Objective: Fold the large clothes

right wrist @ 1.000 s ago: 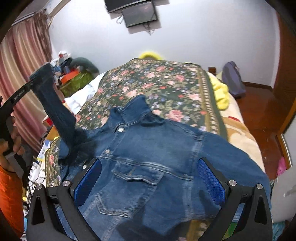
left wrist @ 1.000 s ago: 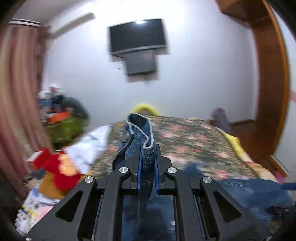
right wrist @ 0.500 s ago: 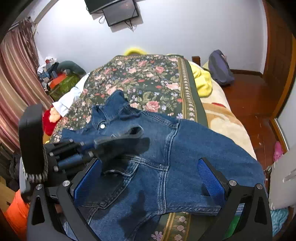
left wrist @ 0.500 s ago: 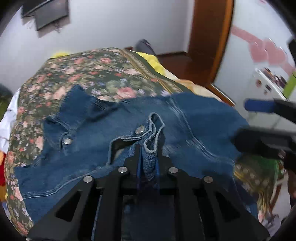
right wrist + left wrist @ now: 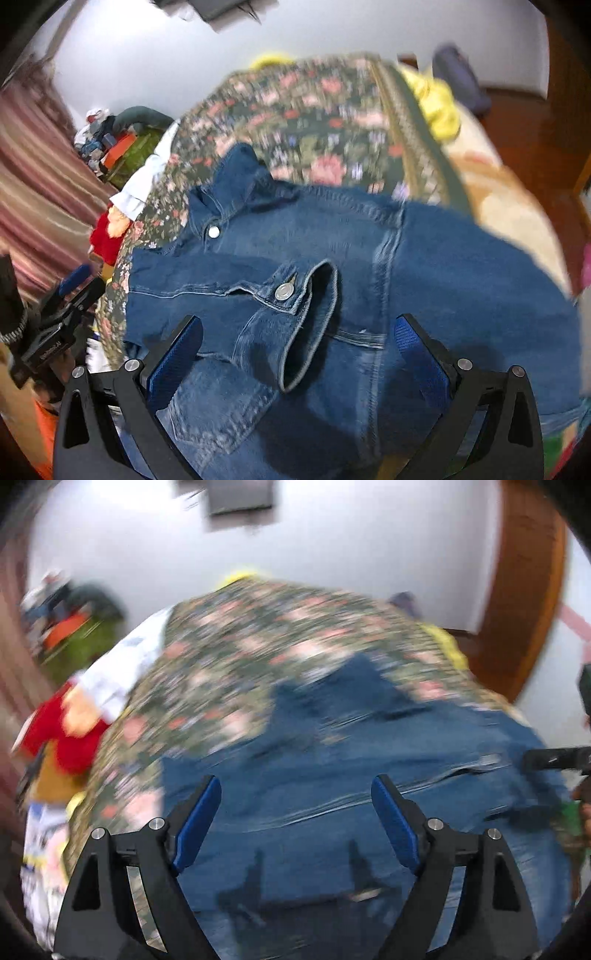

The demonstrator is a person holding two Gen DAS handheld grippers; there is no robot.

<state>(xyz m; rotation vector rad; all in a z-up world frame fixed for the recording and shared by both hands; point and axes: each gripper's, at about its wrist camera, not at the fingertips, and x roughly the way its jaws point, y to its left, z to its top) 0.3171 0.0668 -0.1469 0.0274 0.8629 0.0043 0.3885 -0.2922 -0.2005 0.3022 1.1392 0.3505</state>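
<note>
Left wrist view is pretty smeared, but you can make out the left gripper [image 5: 295, 823] with its jaws spread wide and nothing between them, hanging over the denim jacket [image 5: 351, 775] on the flowery bedspread [image 5: 229, 657]. Right wrist view is sharper: the right gripper [image 5: 299, 354] is also wide open and empty, right above the jacket, and at the far left edge the other gripper shows up beside the bed.

Going left to right across the jacket in the right view: the left sleeve is folded over the chest, with its cuff [image 5: 306, 291] (button facing up, opening gaping toward the camera) landing about mid-body. Right of that, the other sleeve [image 5: 498, 295] runs out toward the bed's right edge, not folded in yet as far as I can tell.

So my read is one sleeve is done and the other comes next. To do it well I'd grab the far sleeve near its cuff, not mid-arm, carry it flat across so it sits level with the first one, and keep the shoulder seam from dragging the body sideways. Denim is stiff, so it should hold a crease but bunches if you rush.

Orientation: collar [image 5: 229, 184] points away from the camera toward the far wall, hem toward the grippers, so the long axis runs near-to-far, tilted a bit left at the collar end.
</note>
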